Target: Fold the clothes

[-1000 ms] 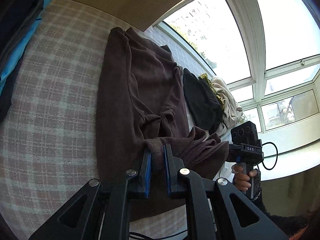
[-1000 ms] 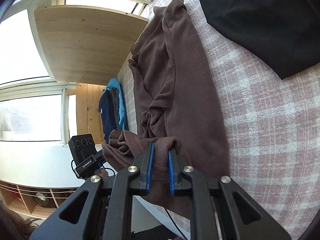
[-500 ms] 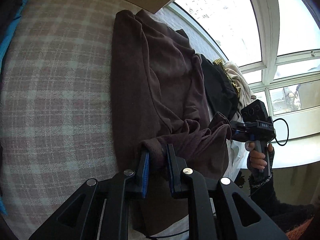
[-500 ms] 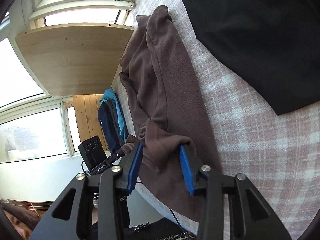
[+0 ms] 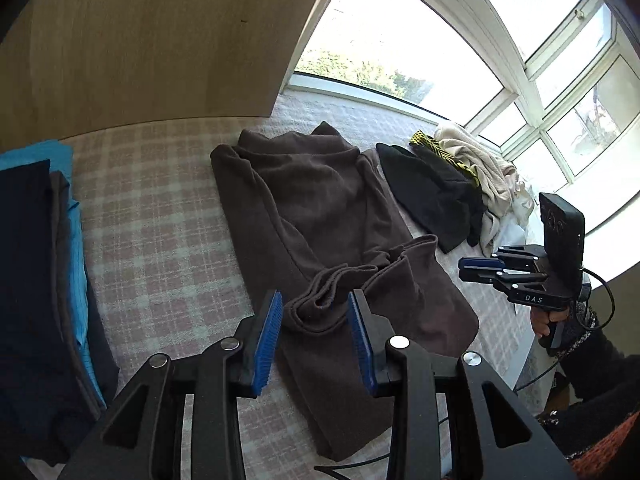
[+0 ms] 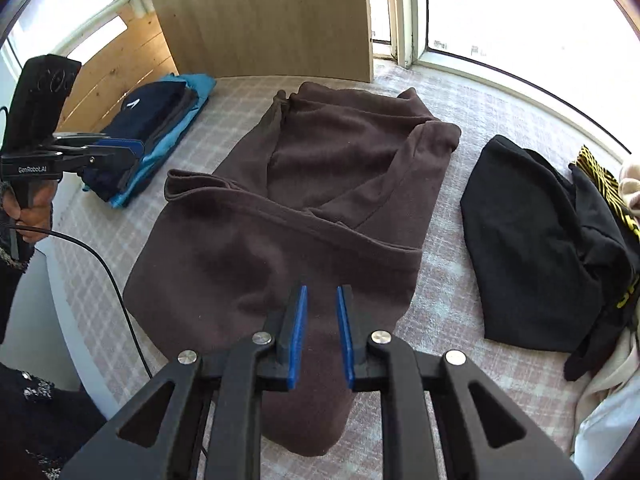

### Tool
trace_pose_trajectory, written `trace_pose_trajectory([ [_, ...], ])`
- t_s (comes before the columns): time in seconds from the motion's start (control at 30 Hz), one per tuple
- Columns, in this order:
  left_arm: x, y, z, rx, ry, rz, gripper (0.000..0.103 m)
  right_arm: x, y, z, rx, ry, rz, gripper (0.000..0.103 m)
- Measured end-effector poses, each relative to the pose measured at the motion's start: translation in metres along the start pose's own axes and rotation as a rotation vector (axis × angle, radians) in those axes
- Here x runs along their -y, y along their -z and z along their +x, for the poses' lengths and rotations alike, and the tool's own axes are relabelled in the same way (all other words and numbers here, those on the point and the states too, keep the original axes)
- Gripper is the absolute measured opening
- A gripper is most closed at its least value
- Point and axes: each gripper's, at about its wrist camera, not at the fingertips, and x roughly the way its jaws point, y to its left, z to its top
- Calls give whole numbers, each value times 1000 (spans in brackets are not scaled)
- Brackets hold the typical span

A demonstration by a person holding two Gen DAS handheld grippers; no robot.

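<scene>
My left gripper [image 5: 314, 334] stands wide open, its blue pads set on either side of a bunched fold of the brown garment [image 5: 320, 216] without pinching it; whether the pads brush the cloth I cannot tell. My right gripper [image 6: 322, 330] is also open, though with a narrower gap, and it holds nothing, hovering over the near end of the brown garment [image 6: 304, 216]. That garment lies spread along the middle of the checked surface [image 5: 160, 232], its lower part doubled over the upper part, with a rumpled edge nearest my left gripper. In the right wrist view my left gripper [image 6: 120, 148] shows at the left edge, held just beside the folded stack [image 6: 160, 128] of dark blue and bright blue clothes. On the other side of the brown garment, apart from it, sits a black garment [image 6: 536, 248], and beyond that a heap of cream and yellow-patterned clothes [image 5: 476, 160] near the window [image 5: 400, 40]. A wooden panel [image 6: 264, 16] rises behind the surface.
</scene>
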Motion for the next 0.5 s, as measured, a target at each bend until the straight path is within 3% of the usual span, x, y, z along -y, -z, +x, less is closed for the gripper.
trace_pose_trajectory([
  [0.13,34,10,43,-111,44,127,25,-10,-6,21,-36,-59,5,16],
  [0.27,11,0,68,-132,-23,87,22,17,-3,46,-106,-35,102,16],
  [0.33,-6,-5,79,-140,-52,49,19,35,2,53,-127,-77,184,13],
  [0.4,-23,-7,83,-151,-45,-12,10,44,3,44,-105,-106,232,13],
  [0.5,-15,-7,67,-115,-54,15,11,39,-2,18,-6,-68,201,14],
])
